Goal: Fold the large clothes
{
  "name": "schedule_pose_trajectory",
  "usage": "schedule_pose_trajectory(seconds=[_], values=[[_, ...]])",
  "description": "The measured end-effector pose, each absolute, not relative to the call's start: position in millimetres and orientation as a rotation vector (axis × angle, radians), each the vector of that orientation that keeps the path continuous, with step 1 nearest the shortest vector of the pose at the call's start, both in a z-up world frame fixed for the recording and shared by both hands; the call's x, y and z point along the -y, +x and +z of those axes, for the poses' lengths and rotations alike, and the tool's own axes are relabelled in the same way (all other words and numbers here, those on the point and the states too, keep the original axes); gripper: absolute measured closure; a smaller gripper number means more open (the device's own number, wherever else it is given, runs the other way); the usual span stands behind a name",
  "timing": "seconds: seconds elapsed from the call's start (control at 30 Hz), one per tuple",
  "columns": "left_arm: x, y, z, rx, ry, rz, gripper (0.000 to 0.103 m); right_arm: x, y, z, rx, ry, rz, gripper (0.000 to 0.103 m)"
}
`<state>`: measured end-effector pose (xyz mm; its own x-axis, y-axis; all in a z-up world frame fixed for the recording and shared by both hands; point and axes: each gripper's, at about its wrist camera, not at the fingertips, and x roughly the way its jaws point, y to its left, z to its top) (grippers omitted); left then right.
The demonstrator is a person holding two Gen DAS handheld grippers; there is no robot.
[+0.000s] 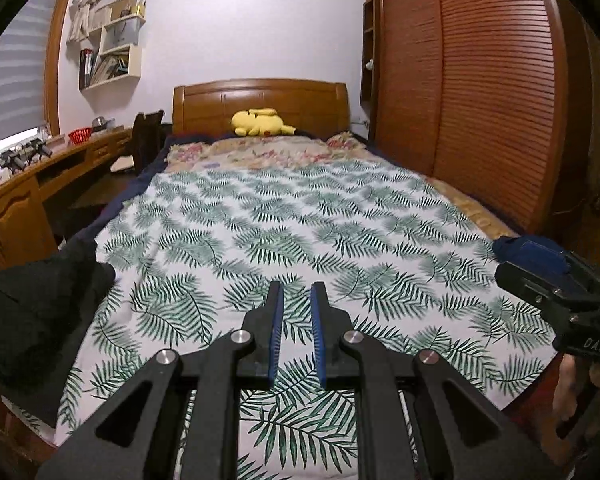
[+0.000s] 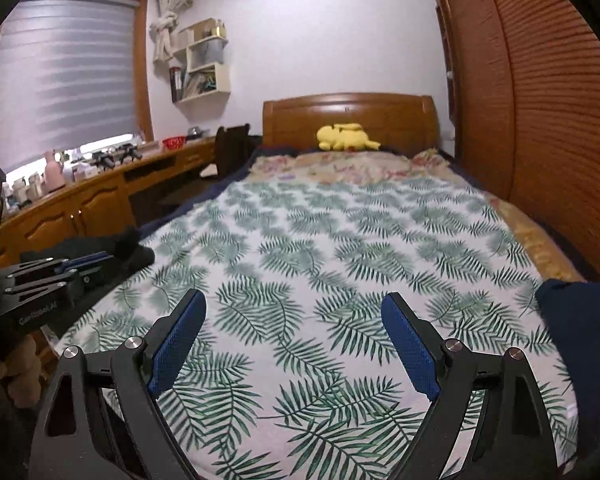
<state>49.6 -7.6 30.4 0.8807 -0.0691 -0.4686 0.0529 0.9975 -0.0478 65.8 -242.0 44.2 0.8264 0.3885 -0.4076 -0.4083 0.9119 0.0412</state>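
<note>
The bed [image 1: 380,208], covered by a white sheet printed with green fern leaves [image 2: 320,264], served as the landmark. Both grippers hung over its foot end, pointing along its length toward the wooden headboard [image 1: 260,100] and tilted a little downward.

The left gripper [image 1: 297,292] had its jaws drawn close together, a narrow slit between the blue pads [image 1: 277,332], and only the leaf sheet showed through that slit; nothing was pinched there. In the right wrist view that same tool appeared at the bed's left edge, lying nearly level with its fingers together, and part of the hand [image 2: 16,376] that held it showed below it, off the bed's near left corner.

The right gripper [image 2: 294,304] stood wide, its two blue pads [image 2: 176,344] well apart and angled outward, with bare sheet between them and nothing touching either pad. In the left wrist view its black body sat at the bed's right edge near the foot.

A black garment [image 1: 40,304] lay heaped at the bed's left edge near the foot, just beside the left gripper. A dark blue garment [image 2: 572,332] lay bunched at the bed's right edge near the foot, beside the right gripper. Neither was in a grip. A yellow plush toy [image 1: 262,122] rested at the head of the bed, against the headboard.
</note>
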Motion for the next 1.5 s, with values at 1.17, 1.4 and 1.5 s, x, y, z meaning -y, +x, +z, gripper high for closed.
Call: schedule_pose_trajectory(seconds=[1.17,1.4,1.5], values=[[-5,1,70,-0.409,-0.049,-0.011,0.089,264,24,85,-0.302,-0.030,0.361,0.001],[-4,0,70,-0.409,-0.047,-0.011,0.088,262,21,86,-0.301,-0.033,0.366,0.001],[-3,-1,69,-0.409,-0.046,-0.012,0.088,260,21,86,-0.302,-0.032,0.369,0.001]])
